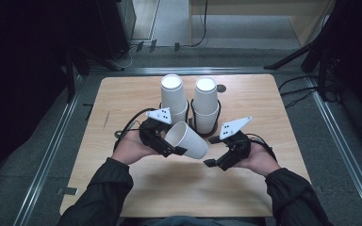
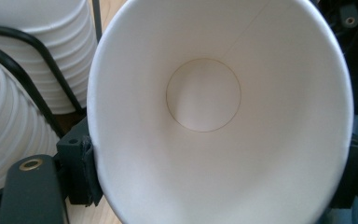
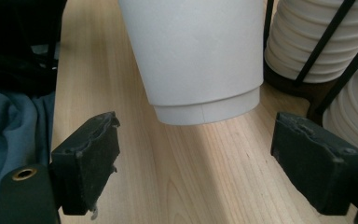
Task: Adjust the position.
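From the high view, we hold a single white paper cup (image 1: 187, 140) tilted on its side above the middle of the pale wooden desk (image 1: 122, 94), just in front of two stacks of white paper cups in a black wire rack (image 1: 191, 106) by the far edge. The left gripper (image 1: 169, 148) grips it at the rim; the right gripper (image 1: 214, 162) waits just beside its base.

In the left gripper view, we look straight into the cup's mouth — the jaws are clamped on its rim.

In the right gripper view, the jaws stand wide apart, with the cup's base just ahead of them — not touching. We judge a handover is under way: next, the right jaws must advance around the base and close gently.
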Tool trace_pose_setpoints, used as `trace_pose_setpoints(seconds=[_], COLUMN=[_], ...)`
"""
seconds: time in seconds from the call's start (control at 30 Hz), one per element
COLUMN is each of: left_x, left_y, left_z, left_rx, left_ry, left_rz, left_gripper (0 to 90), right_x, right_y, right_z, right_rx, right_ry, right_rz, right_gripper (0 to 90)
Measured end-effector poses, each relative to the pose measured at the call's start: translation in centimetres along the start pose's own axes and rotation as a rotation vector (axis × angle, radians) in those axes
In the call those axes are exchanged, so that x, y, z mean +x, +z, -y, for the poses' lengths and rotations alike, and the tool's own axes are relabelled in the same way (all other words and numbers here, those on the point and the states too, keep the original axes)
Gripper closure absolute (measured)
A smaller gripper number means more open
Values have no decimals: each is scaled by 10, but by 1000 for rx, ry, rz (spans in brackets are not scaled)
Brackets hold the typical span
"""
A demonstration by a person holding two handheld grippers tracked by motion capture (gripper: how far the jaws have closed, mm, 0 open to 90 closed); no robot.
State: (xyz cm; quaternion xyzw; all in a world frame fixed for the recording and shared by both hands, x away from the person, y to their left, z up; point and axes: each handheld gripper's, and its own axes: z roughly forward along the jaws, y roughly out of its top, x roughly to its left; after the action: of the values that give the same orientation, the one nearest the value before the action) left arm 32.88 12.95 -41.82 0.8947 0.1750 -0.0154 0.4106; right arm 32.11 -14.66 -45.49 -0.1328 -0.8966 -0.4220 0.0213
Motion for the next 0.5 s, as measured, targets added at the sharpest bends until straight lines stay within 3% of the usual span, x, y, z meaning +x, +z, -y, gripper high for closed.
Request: trace_pose_setpoints(seconds=[0.3, 0.5], left_x=[6, 4], left_y=[15, 23], left_z=[-4, -9], left_rx=[141, 208], left_ry=[34, 84], left_rz=[-46, -87], left_gripper=[157, 157], right_x=[-2, -2], right_y=[3, 7], right_z=[2, 3], right_rx=[18, 24], right_ry=[1, -11], right_rz=[21, 40], right_gripper=[173, 176])
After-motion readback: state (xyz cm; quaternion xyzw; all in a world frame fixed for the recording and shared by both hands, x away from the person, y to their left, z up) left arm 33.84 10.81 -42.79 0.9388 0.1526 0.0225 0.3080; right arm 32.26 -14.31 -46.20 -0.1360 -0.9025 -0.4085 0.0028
